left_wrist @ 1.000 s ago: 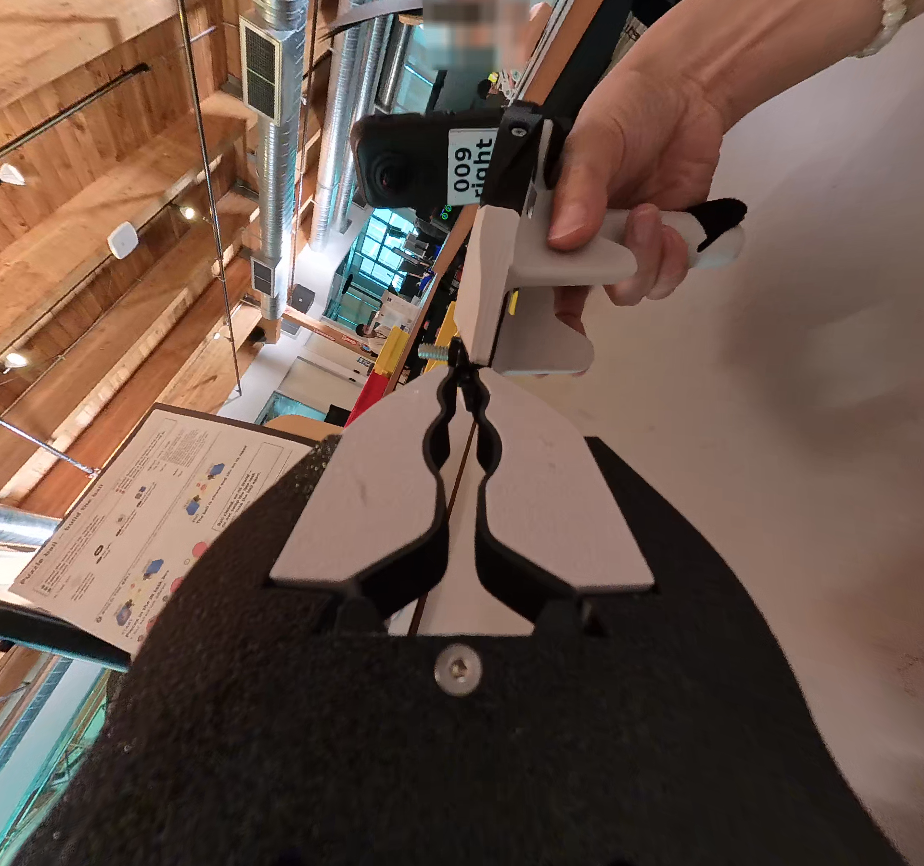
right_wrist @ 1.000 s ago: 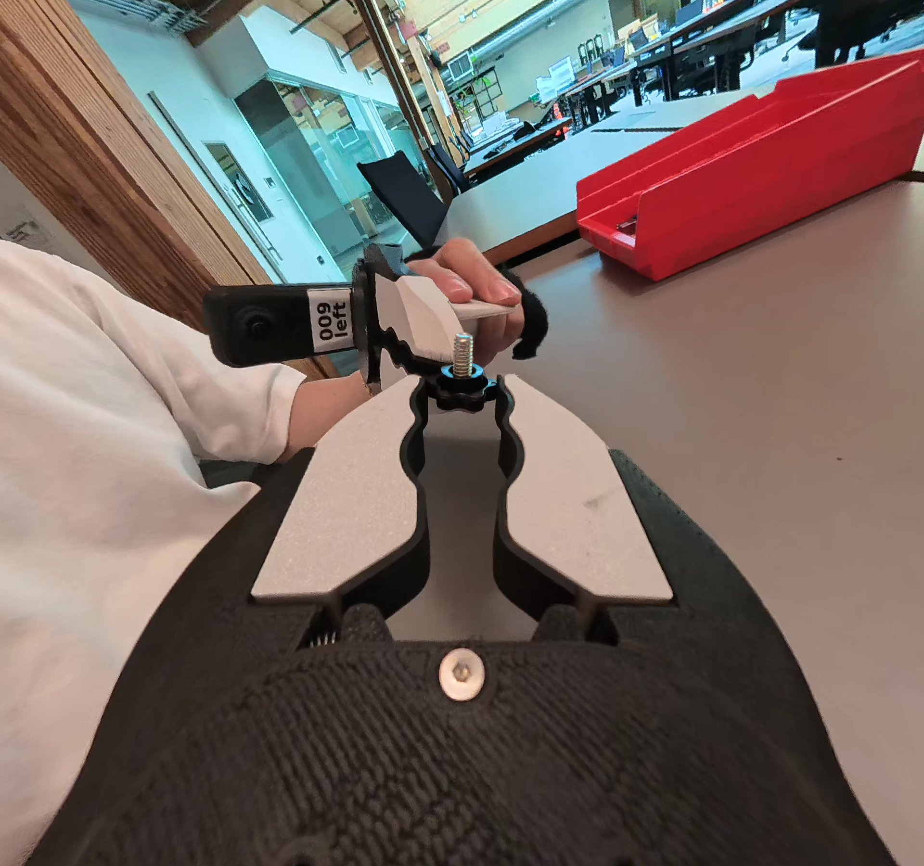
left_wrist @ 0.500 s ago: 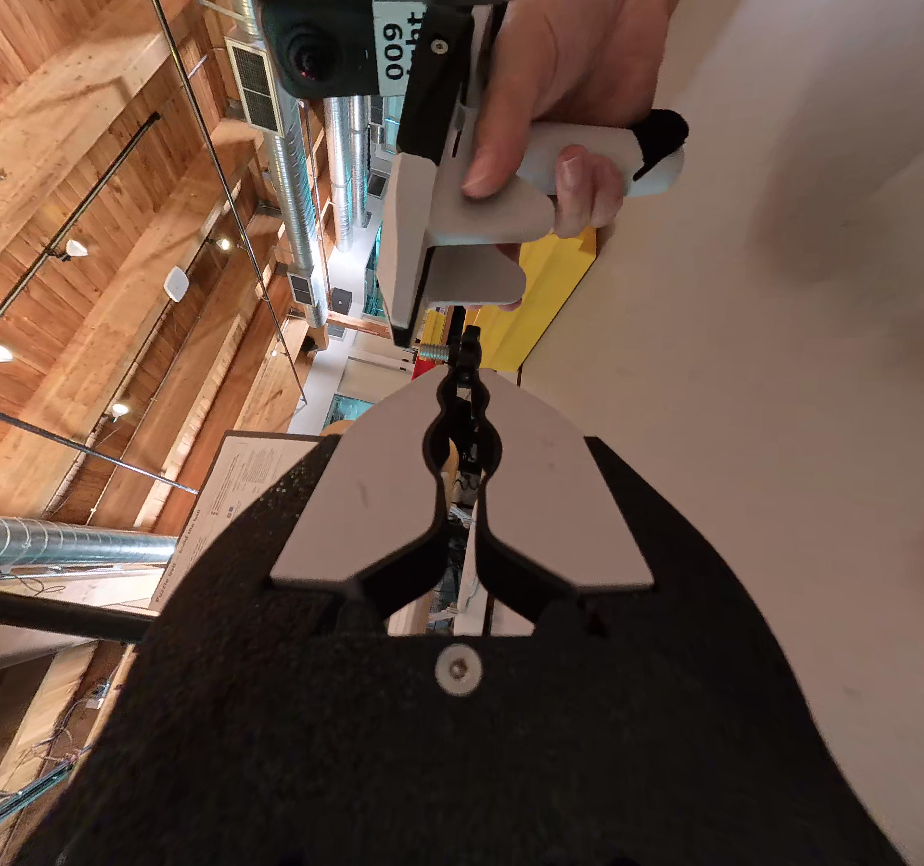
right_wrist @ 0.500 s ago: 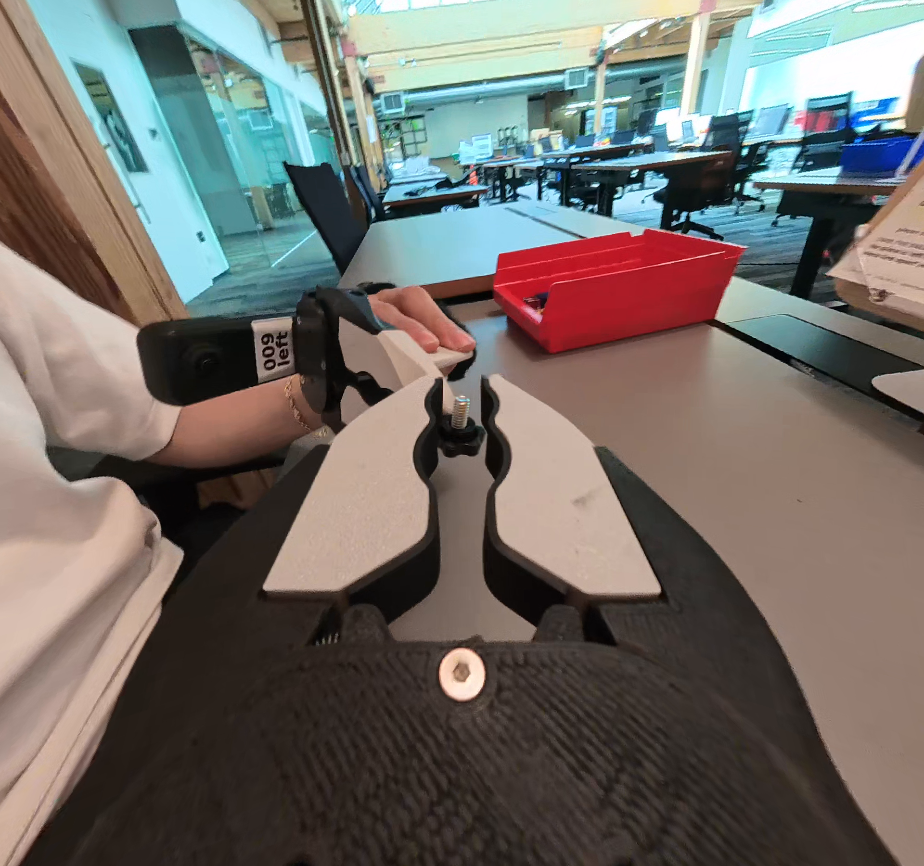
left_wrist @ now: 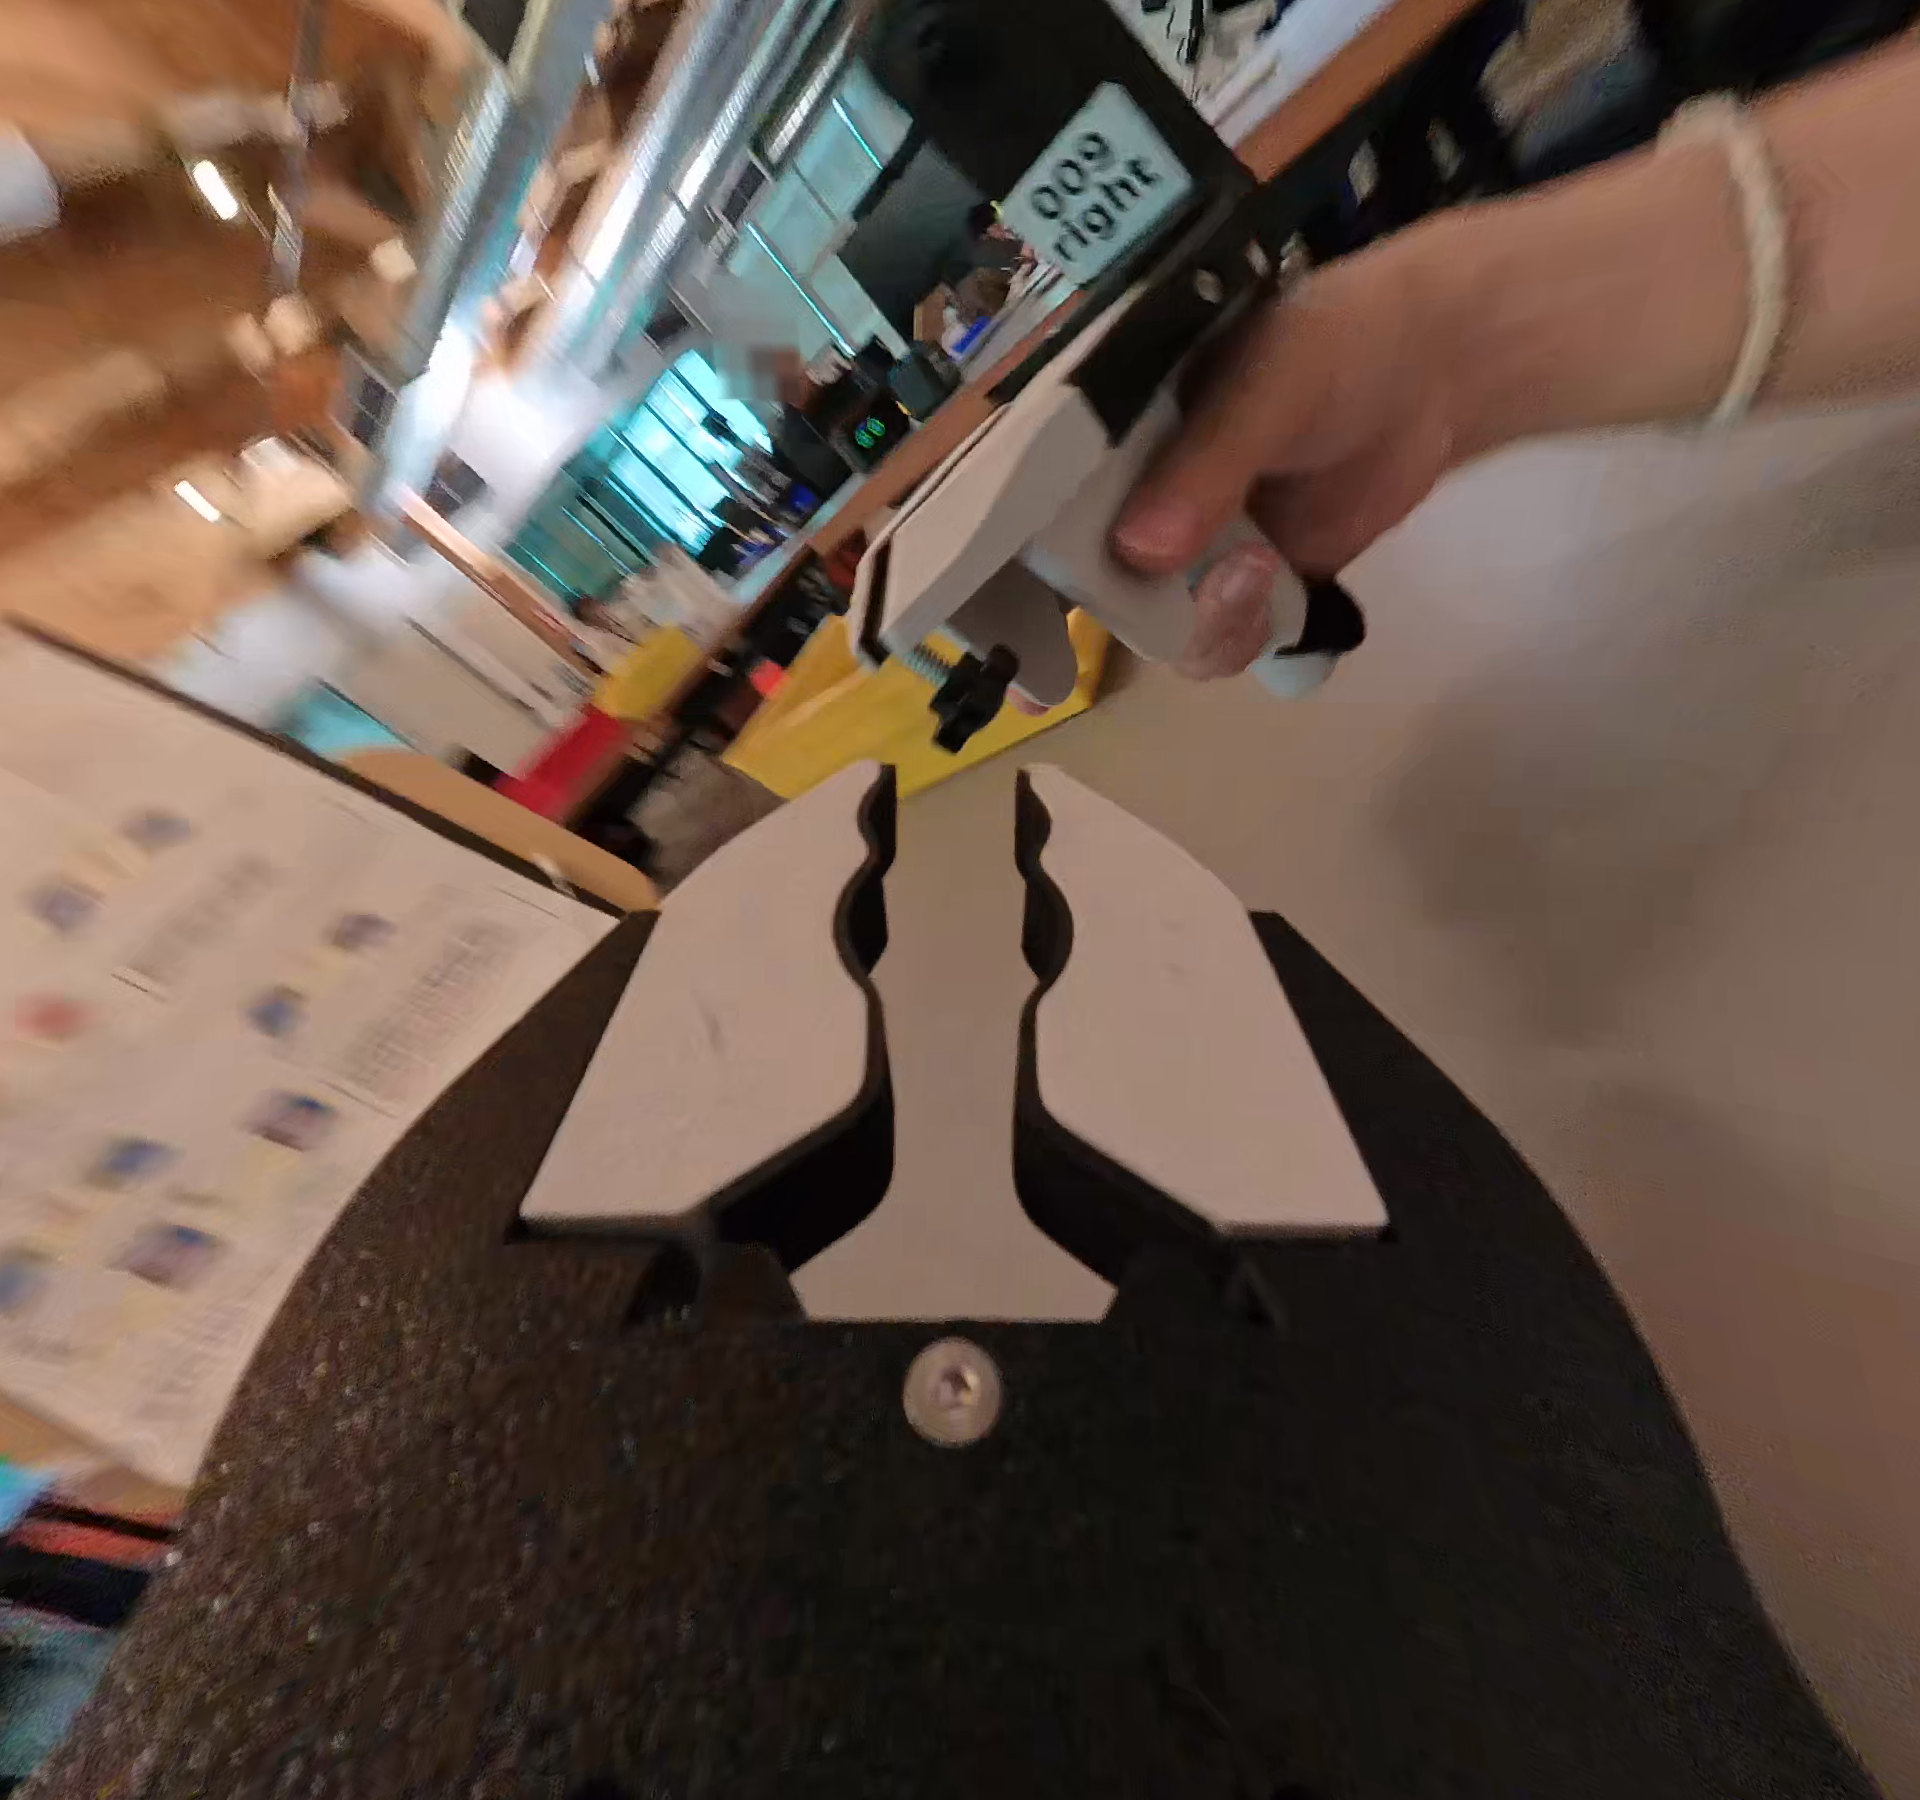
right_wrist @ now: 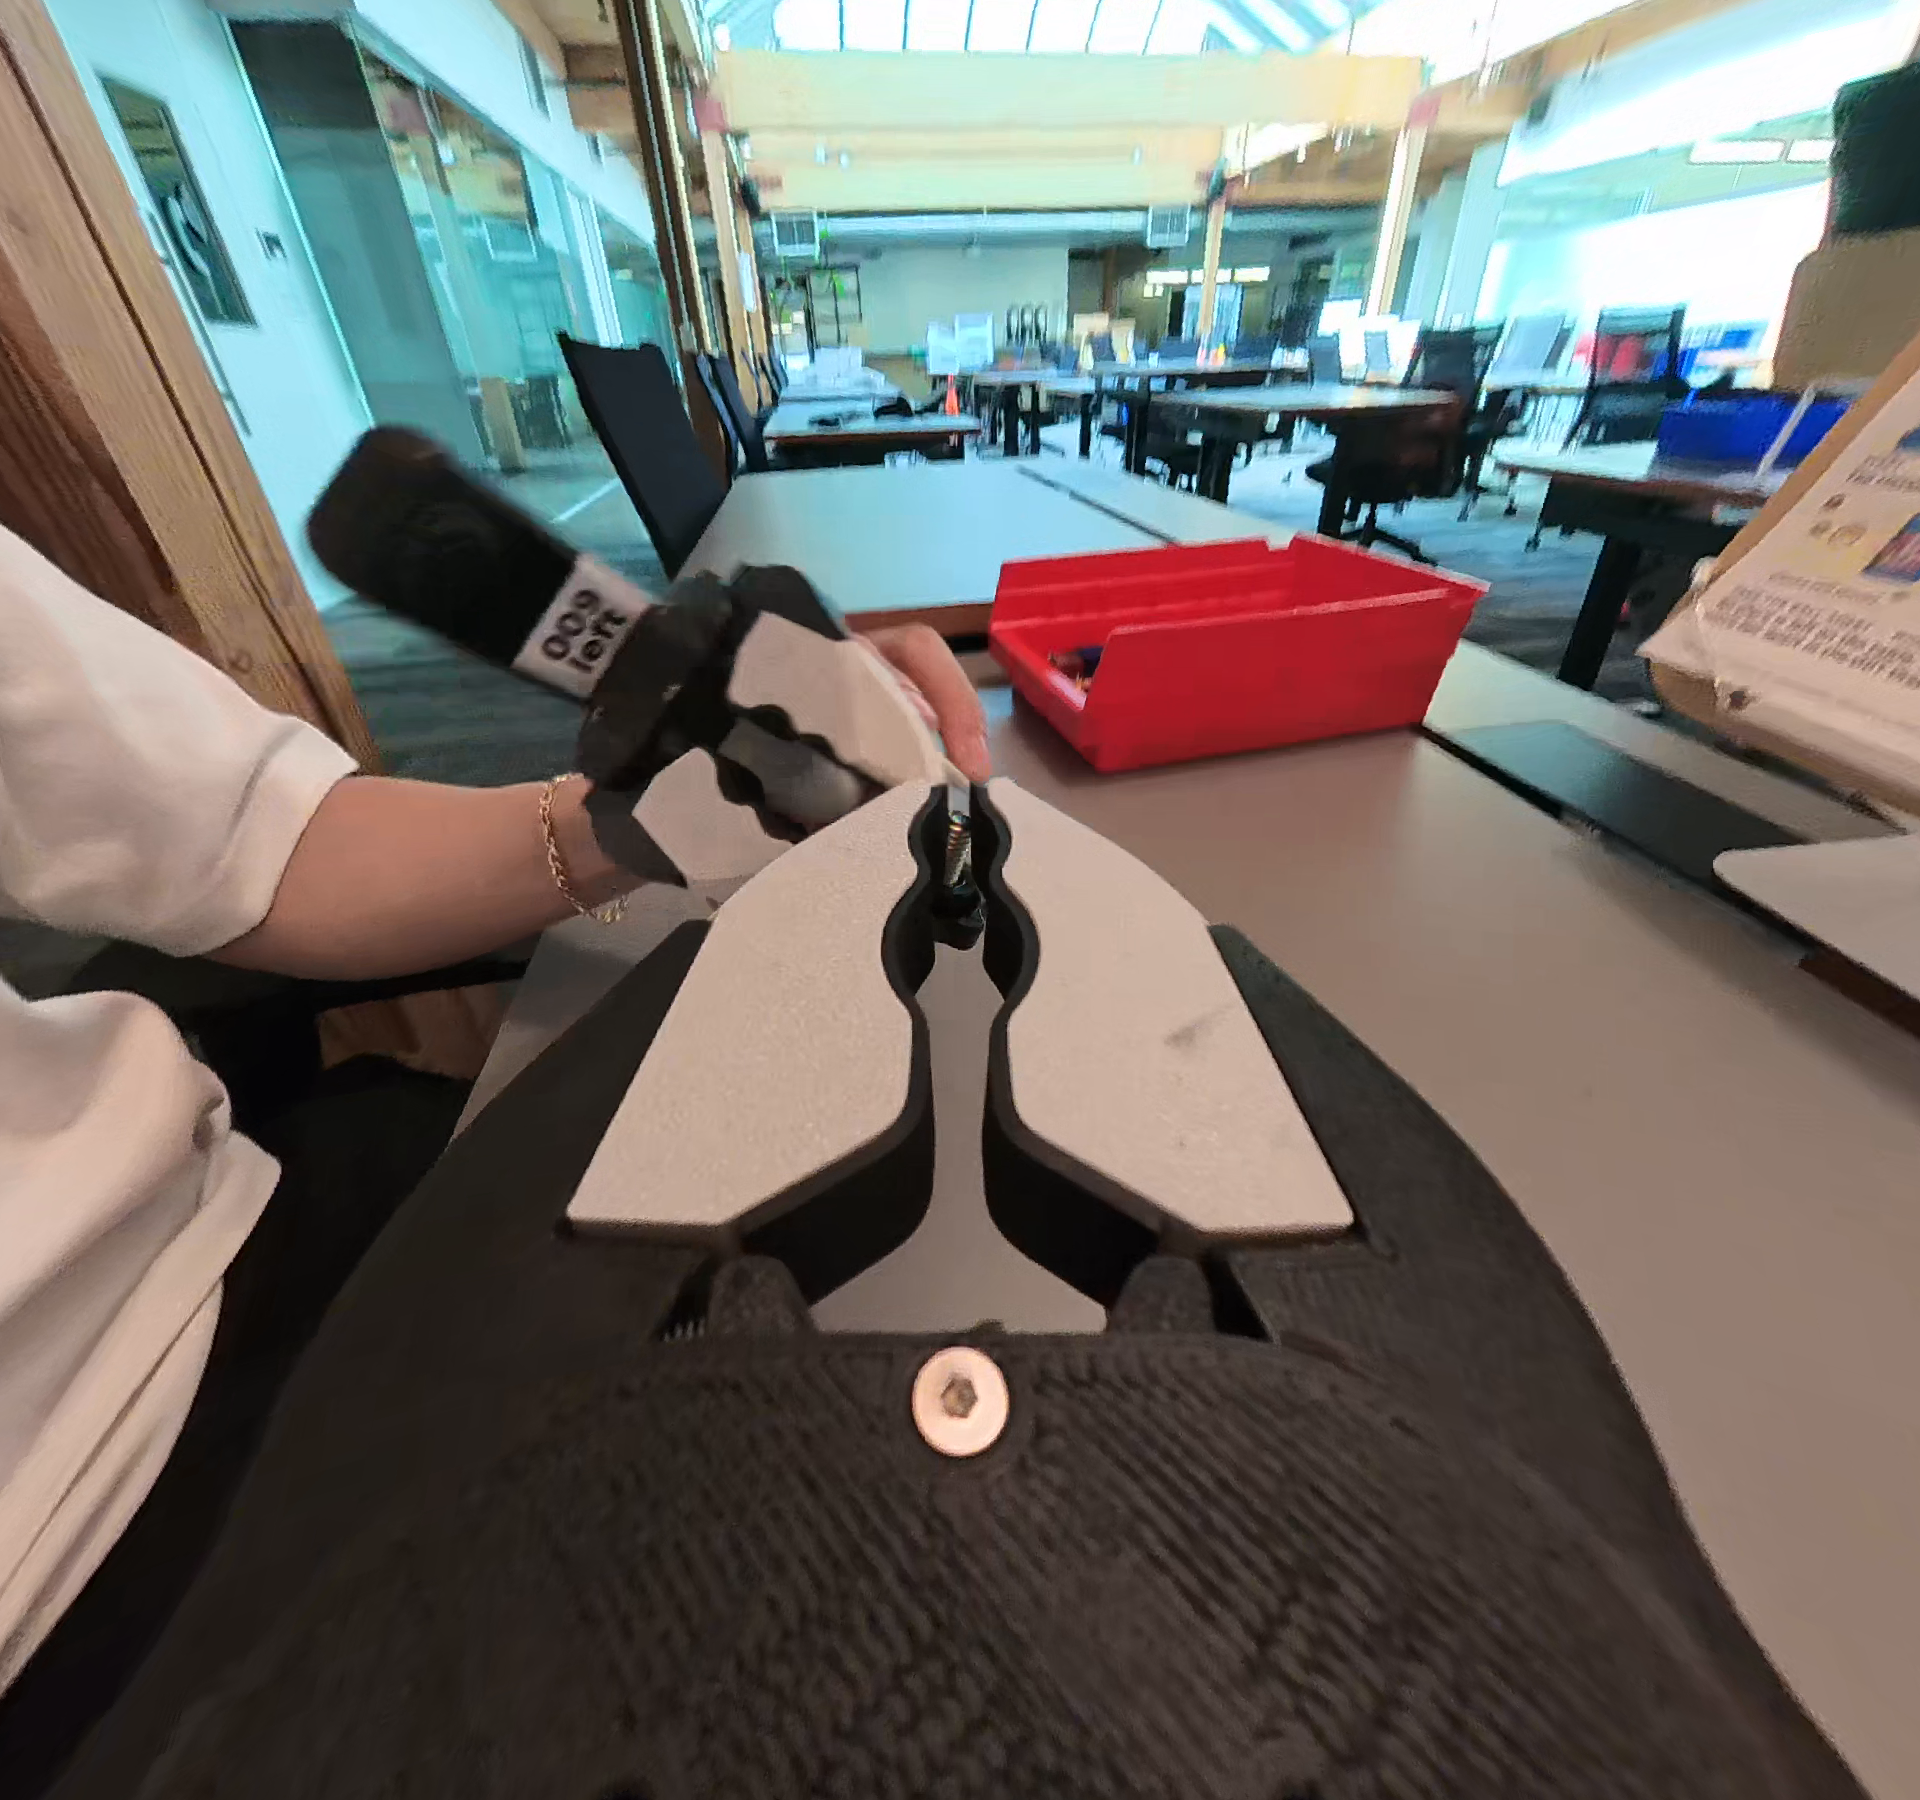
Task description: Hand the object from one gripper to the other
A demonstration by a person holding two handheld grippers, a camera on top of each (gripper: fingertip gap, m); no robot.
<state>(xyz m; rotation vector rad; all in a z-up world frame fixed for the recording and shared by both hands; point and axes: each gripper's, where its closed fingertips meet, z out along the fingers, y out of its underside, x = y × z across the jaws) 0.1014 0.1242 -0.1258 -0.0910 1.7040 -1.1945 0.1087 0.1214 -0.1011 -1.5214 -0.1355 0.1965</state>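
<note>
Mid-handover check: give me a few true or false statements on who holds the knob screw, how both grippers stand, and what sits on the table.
1. The right gripper is shut on the black-knobbed threaded metal screw. True.
2. The left gripper grips the screw as well. False: its jaws stand apart with nothing between them.
3. The red plastic bin rests on the grey table. True.
4. The screw lies on the table. False: it is held in the air.
5. The two grippers touch. Cannot confirm; in the left wrist view they look apart.
</note>
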